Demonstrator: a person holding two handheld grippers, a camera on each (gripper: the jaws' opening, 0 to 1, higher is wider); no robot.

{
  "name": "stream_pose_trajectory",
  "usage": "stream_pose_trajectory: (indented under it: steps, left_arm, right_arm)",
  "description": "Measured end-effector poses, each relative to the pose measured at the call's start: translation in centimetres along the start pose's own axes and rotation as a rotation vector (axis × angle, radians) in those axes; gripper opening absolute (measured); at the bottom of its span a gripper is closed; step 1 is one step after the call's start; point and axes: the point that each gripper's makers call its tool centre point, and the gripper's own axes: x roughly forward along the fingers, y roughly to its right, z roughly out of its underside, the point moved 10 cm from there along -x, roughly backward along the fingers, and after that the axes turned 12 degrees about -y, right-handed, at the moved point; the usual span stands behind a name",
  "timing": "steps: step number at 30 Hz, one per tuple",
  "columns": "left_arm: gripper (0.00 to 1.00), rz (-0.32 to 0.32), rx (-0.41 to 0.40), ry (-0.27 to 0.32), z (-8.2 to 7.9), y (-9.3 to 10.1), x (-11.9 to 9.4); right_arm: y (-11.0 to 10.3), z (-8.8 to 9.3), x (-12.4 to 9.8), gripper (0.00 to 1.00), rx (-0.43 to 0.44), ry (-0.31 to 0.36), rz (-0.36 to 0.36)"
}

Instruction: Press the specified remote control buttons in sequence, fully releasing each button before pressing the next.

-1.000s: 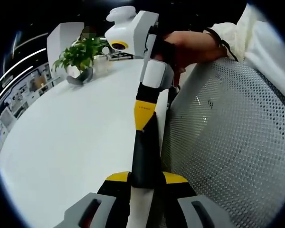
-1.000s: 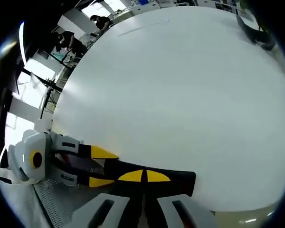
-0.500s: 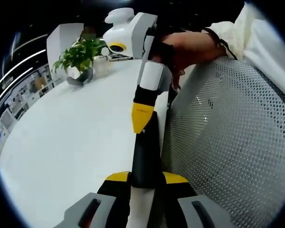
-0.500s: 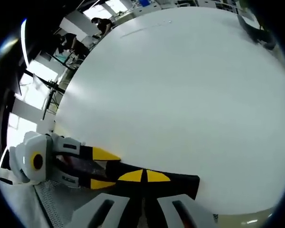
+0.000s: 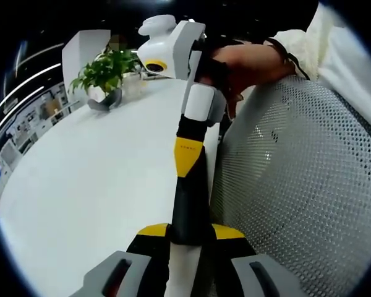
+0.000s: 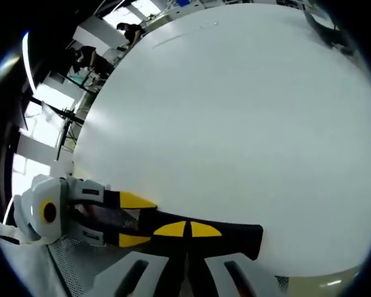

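Left gripper: claw closed down on the near end of the remote, a thin black bar running away along the desk's near edge. A mesh chair sits just beside that edge. Clamping one end probably steadies the remote and leaves its button face free for the other tool.

Right gripper: jaws brought together with nothing between them, so the yellow tips make one blunt point. In the right gripper view that point sits over the middle of the black bar. In the left gripper view it comes down from the far side with its tip at the remote's far part. This reads as a poke posture for a button. I can't tell if the tip is actually pushing or just touching, and no buttons are legible.

A hand grips the right tool's body, with a pale sleeve behind it. A potted plant stands at the desk's far edge, well apart from the work.

Versus half a second ago: the right tip has crept slightly nearer along the remote, and the right view has tilted a little. The clamp on the remote is unchanged and the remote hasn't left the edge.
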Motion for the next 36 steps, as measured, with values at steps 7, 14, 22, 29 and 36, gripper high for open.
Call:
stream_pose_trajectory:
  steps: [7, 14, 22, 29, 36]
  left_arm:
    - [0.24, -0.005, 0.004, -0.001, -0.02, -0.08, 0.00]
    - [0.24, -0.009, 0.015, -0.006, -0.06, -0.08, 0.05]
    - [0.24, -0.015, -0.017, -0.023, -0.16, -0.55, -0.13]
    - [0.24, -0.018, -0.026, -0.023, -0.06, -0.55, -0.13]
    - [0.25, -0.017, -0.028, -0.021, -0.05, -0.62, -0.12]
  right_arm:
    - [-0.23, -0.12, 0.15, 0.00, -0.032, 0.012, 0.030]
    - [-0.05, -0.17, 0.19, 0.00, -0.038, 0.015, 0.029]
    - [0.06, -0.23, -0.67, 0.00, -0.017, 0.044, 0.020]
    - [-0.17, -0.05, -0.46, 0.00, 0.006, 0.020, -0.016]
    - [-0.26, 0.07, -0.33, 0.00, -0.005, -0.015, -0.007]
